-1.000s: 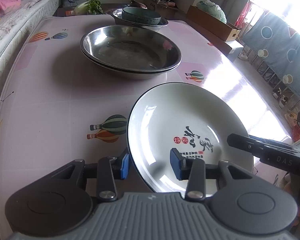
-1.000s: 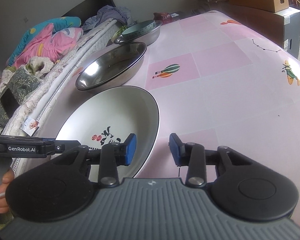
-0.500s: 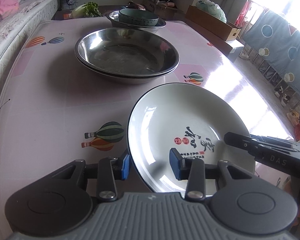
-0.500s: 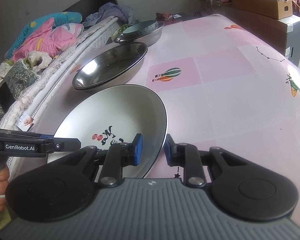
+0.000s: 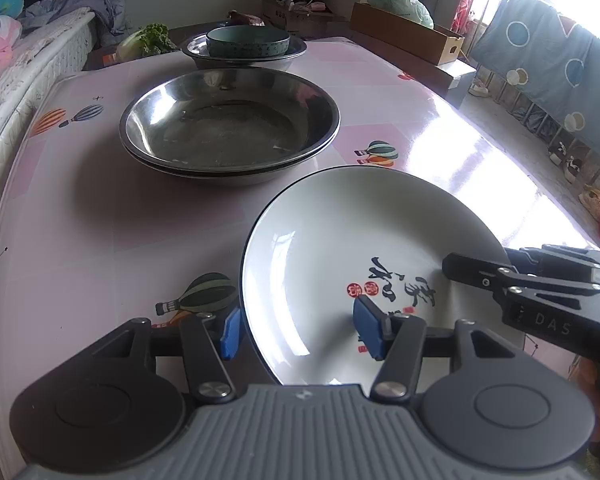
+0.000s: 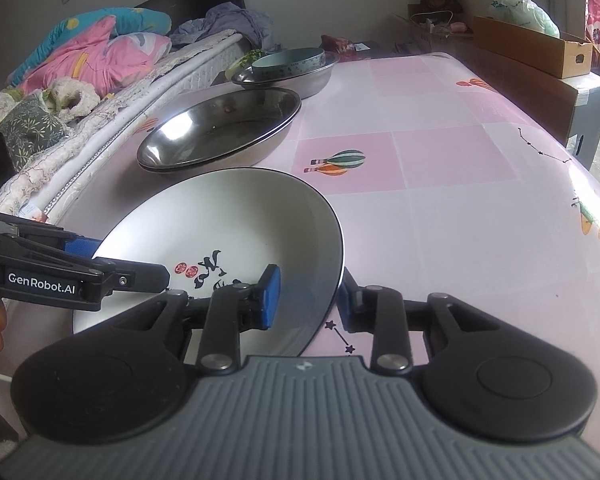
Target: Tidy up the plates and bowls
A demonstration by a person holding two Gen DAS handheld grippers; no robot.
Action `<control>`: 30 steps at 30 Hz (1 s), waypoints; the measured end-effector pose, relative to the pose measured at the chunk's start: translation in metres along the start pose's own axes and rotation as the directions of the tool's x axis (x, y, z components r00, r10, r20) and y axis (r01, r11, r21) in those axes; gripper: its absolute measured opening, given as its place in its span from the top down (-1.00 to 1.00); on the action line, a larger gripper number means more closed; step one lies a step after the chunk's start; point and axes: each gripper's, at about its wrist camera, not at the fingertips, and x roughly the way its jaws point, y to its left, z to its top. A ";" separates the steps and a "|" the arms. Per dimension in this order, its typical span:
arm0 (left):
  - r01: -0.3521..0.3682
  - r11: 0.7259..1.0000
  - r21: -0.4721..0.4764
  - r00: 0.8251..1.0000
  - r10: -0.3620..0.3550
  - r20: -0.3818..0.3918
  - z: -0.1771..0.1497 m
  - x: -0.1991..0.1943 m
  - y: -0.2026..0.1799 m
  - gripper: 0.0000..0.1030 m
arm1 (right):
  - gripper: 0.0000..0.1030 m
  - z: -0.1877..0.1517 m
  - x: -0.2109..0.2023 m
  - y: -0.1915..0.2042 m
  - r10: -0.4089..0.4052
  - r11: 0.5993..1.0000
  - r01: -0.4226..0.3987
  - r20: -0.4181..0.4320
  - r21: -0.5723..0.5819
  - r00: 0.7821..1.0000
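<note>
A white plate (image 5: 340, 240) with black brush writing lies on the pink table, near its front edge. My left gripper (image 5: 300, 332) straddles the plate's near rim, one blue pad outside it and one over the plate's inside. Its jaws are opening and neither pad presses on the rim. My right gripper (image 6: 308, 300) straddles the opposite rim of the plate (image 6: 228, 220) the same way. Its jaws are also opening, with a gap at the inner pad. Each gripper's fingers show in the other's view, the right fingers (image 5: 472, 270) and the left fingers (image 6: 140, 278).
Two nested steel basins (image 5: 228, 132) stand just beyond the plate. Farther back a teal bowl (image 5: 248, 42) sits in another steel basin (image 5: 296, 50). Greens (image 5: 148, 38) lie at the far end, a bed (image 6: 80, 92) runs along one side, and a cardboard box (image 5: 408, 36) stands on the other.
The right jaws closed on the plate's rim half a second ago and have parted again. The left jaws have widened. The plate has hardly moved.
</note>
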 end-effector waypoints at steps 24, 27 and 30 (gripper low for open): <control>0.015 0.999 -0.037 0.999 -0.014 0.029 0.002 -0.010 -0.003 -0.10 | 0.32 0.002 -0.018 0.009 -0.039 0.999 0.040 0.025 -0.005 0.999; 0.027 0.999 -0.038 1.000 -0.027 0.016 0.001 -0.008 -0.004 -0.09 | 0.32 0.004 -0.019 0.006 -0.042 0.999 0.042 0.035 0.009 0.998; 0.041 0.998 -0.041 0.999 -0.040 0.023 0.002 -0.010 -0.005 -0.09 | 0.32 0.007 -0.022 0.004 -0.042 0.999 0.041 0.047 0.011 0.998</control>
